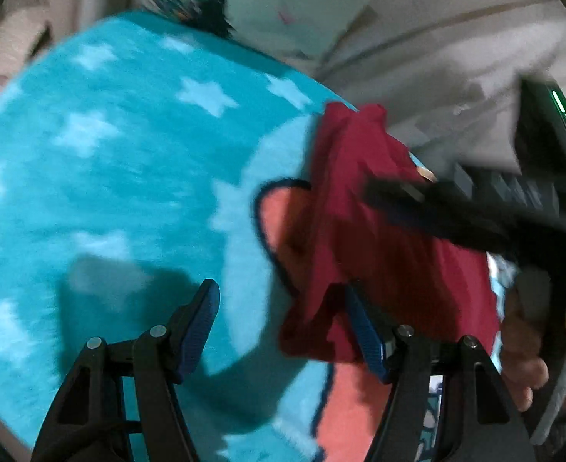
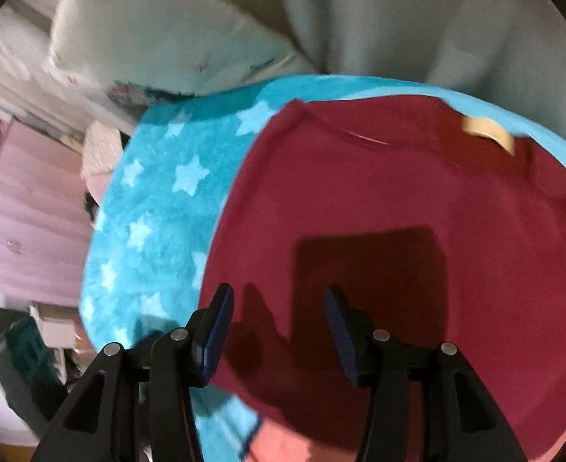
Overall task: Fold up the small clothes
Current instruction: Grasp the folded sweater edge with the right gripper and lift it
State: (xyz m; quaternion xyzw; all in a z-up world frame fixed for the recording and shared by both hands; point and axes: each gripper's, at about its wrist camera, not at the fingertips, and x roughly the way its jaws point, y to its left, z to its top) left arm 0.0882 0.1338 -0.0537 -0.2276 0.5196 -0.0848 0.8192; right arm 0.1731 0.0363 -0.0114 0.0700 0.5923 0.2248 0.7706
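Note:
A small dark red garment (image 1: pixel 364 231) lies bunched on a turquoise star-patterned blanket (image 1: pixel 109 161). My left gripper (image 1: pixel 283 323) is open above the blanket, its right finger at the garment's near edge. In the right wrist view the red garment (image 2: pixel 379 211) lies spread flat, a tan label (image 2: pixel 487 133) near its collar. My right gripper (image 2: pixel 279 327) is open and empty just above the garment, casting a shadow on it. The right gripper's black body (image 1: pixel 487 208) shows blurred in the left wrist view, over the garment.
The blanket (image 2: pixel 159 200) has a coral patch (image 1: pixel 344 408) with a dark outline. A white pillow (image 2: pixel 159 38) and grey-white bedding (image 2: pixel 398 19) lie beyond. Pink furniture (image 2: pixel 32 211) stands to the left. The person's hand (image 1: pixel 521 346) is at the right.

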